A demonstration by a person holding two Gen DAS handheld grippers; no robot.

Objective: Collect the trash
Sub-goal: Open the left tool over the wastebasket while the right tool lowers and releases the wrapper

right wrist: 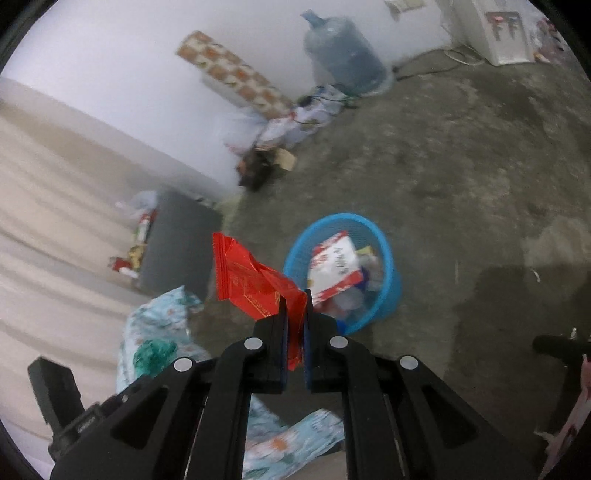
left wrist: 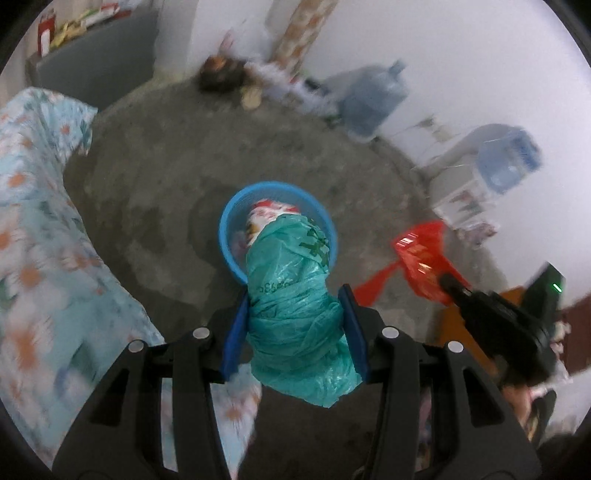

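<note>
My left gripper (left wrist: pixel 295 306) is shut on a crumpled teal plastic bag (left wrist: pixel 291 306), whose far end hangs over the blue basket (left wrist: pixel 229 218) on the concrete floor. The basket holds a red-and-white package (left wrist: pixel 266 212) and other trash. My right gripper (right wrist: pixel 295 302) is shut on a red foil wrapper (right wrist: pixel 251 277), held just left of the blue basket (right wrist: pixel 388 291). In the left wrist view the right gripper (left wrist: pixel 448 282) and its red wrapper (left wrist: pixel 417 254) show to the right of the basket.
A bed with a floral cover (left wrist: pixel 33 229) borders the floor on the left. Two water jugs (left wrist: pixel 369 99), a white dispenser (left wrist: pixel 465 177), a patterned roll (left wrist: pixel 303 33) and a heap of clutter (left wrist: pixel 221 74) line the far wall. A grey cabinet (right wrist: pixel 177 243) stands by the bed.
</note>
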